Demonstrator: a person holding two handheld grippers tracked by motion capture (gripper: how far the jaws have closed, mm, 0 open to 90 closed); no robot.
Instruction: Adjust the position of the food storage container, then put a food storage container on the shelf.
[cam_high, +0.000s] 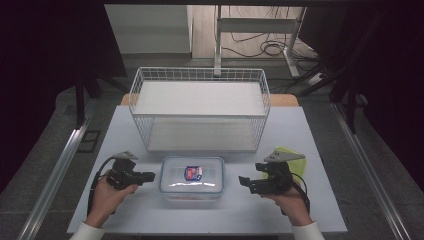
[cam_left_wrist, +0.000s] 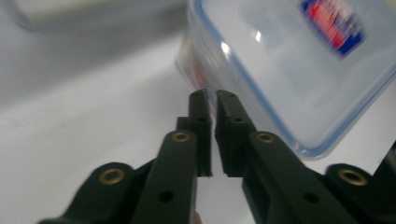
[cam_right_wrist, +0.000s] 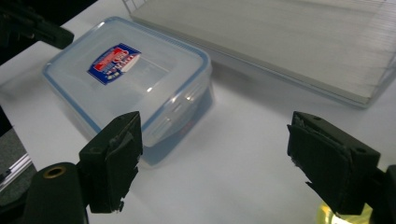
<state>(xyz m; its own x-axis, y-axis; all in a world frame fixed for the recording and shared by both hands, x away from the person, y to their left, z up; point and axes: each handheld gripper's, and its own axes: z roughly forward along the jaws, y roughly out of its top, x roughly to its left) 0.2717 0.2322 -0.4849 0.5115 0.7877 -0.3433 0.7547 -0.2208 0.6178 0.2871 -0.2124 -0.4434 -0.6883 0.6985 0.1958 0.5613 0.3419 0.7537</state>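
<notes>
- High view: a clear lidded box (cam_high: 192, 178) sits on the surface (cam_high: 280, 210) between the left gripper (cam_high: 150, 176) and right gripper (cam_high: 243, 180), both hand-held level and pointing inward.
- Left gripper view: fingers (cam_left_wrist: 201, 130) clenched, empty, tips just beside the box's edge.
- Right gripper view: fingers (cam_right_wrist: 114, 161) released wide, box (cam_right_wrist: 130, 79) ahead.

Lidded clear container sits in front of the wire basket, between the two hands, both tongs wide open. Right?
One slip: only the right tongs are wide open, as the right gripper view shows. The left tongs are shut, jaws nearly together with nothing between them, in the left gripper view. The rest holds: the lidded clear container sits in front of the wire basket, between the hands.
</notes>
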